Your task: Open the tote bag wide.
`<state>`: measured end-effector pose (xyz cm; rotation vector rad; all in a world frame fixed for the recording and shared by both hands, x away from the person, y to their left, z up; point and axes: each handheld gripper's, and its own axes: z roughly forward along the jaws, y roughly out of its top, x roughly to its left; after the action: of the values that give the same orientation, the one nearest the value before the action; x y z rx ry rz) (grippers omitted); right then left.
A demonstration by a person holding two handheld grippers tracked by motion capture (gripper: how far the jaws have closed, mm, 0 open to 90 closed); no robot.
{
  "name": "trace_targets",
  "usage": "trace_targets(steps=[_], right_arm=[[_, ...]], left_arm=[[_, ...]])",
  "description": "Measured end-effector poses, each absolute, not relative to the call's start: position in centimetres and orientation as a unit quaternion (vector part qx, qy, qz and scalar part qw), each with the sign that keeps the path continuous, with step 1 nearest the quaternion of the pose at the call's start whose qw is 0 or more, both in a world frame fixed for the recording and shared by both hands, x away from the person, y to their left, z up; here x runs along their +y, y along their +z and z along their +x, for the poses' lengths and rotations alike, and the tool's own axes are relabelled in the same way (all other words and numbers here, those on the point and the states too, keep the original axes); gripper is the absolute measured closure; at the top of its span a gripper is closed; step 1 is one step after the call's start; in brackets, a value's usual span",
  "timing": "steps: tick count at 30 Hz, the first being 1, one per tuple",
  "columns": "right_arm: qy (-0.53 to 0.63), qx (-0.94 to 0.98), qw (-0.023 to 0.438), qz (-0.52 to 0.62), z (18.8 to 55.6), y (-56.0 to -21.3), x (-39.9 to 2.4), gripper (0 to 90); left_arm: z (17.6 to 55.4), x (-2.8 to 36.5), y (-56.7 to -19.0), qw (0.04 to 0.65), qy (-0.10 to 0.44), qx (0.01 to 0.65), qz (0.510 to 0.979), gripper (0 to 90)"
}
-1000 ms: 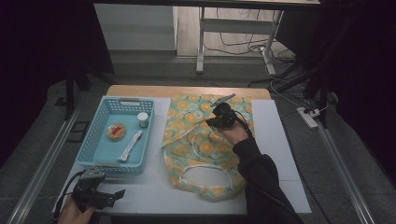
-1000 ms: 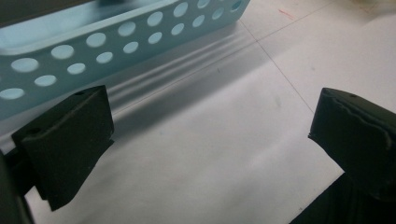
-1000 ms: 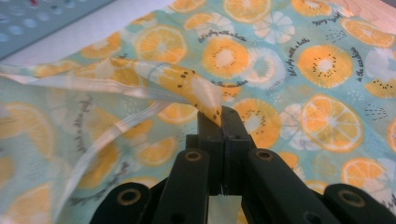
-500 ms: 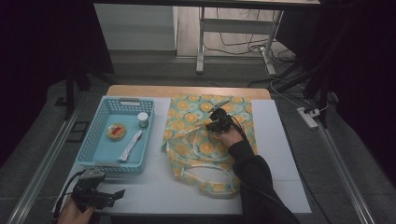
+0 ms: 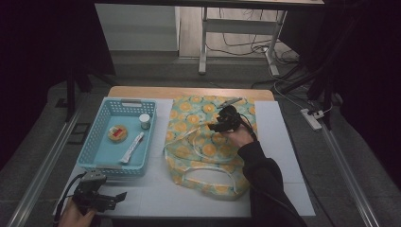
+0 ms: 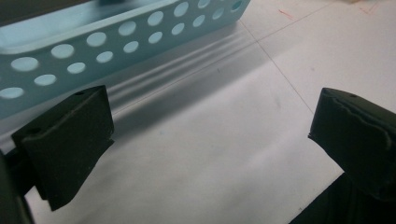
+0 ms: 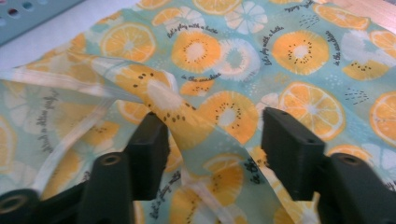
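A cloth bag (image 5: 208, 142) printed with orange slices lies flat in the middle of the white table, its handle loops toward the near side. My right gripper (image 5: 218, 126) hovers low over its upper middle. In the right gripper view the bag (image 7: 280, 60) spreads under the gripper (image 7: 212, 149). Its jaws have just been opening, and a raised fold of the strap (image 7: 154, 93) stands loose between them, not pinched. My left gripper (image 5: 116, 197) rests open at the table's near left corner, and in the left gripper view it (image 6: 210, 140) holds nothing.
A light blue perforated basket (image 5: 106, 165) stands left of the bag and holds a small white jar (image 5: 144, 121), a round orange item (image 5: 117, 133) and a white tube (image 5: 132, 147). Its side wall (image 6: 116, 37) is just ahead of the left gripper. Bare white table lies right of the bag.
The right gripper has shifted slightly over the bag and sits lower. The cloth beneath it is more rumpled and the bag's left edge has drawn in. The left hand has stayed put.
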<state>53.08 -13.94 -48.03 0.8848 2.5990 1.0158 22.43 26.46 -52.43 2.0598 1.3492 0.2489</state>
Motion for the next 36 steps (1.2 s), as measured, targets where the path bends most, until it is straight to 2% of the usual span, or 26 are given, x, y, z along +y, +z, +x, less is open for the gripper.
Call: trace_targets(steps=[3,6,8,9,12,15,24,36], right_arm=[[0.346,0.882,0.096,0.304,52.8,-47.8,-14.3,31.3],[0.343,0.884,0.089,0.305,52.7,-47.8,-14.5,28.2],[0.349,0.881,0.088,0.308,52.3,-47.8,-14.8,21.5],[0.349,0.881,0.088,0.308,52.3,-47.8,-14.8,21.5],[0.357,0.874,0.102,0.313,51.4,-47.6,-15.1,11.2],[0.360,0.875,0.103,0.306,50.8,-47.4,-15.2,10.6],[0.353,0.884,0.098,0.292,47.6,-47.0,-15.0,0.3],[0.324,0.900,0.085,0.280,44.7,-49.0,-15.6,0.0]], left_arm=[[22.4,26.5,-52.4,0.327,0.095,0.515,0.786,0.0],[22.4,26.5,-52.4,0.327,0.095,0.516,0.786,0.0],[22.4,26.5,-52.4,0.327,0.095,0.516,0.786,0.0],[22.4,26.5,-52.4,0.327,0.095,0.516,0.786,0.0],[22.4,26.5,-52.4,0.327,0.095,0.516,0.786,0.0],[22.5,26.5,-52.4,0.327,0.095,0.516,0.786,0.0],[22.5,26.4,-52.4,0.326,0.095,0.516,0.786,0.0],[22.4,26.4,-52.4,0.325,0.095,0.516,0.787,0.0]])
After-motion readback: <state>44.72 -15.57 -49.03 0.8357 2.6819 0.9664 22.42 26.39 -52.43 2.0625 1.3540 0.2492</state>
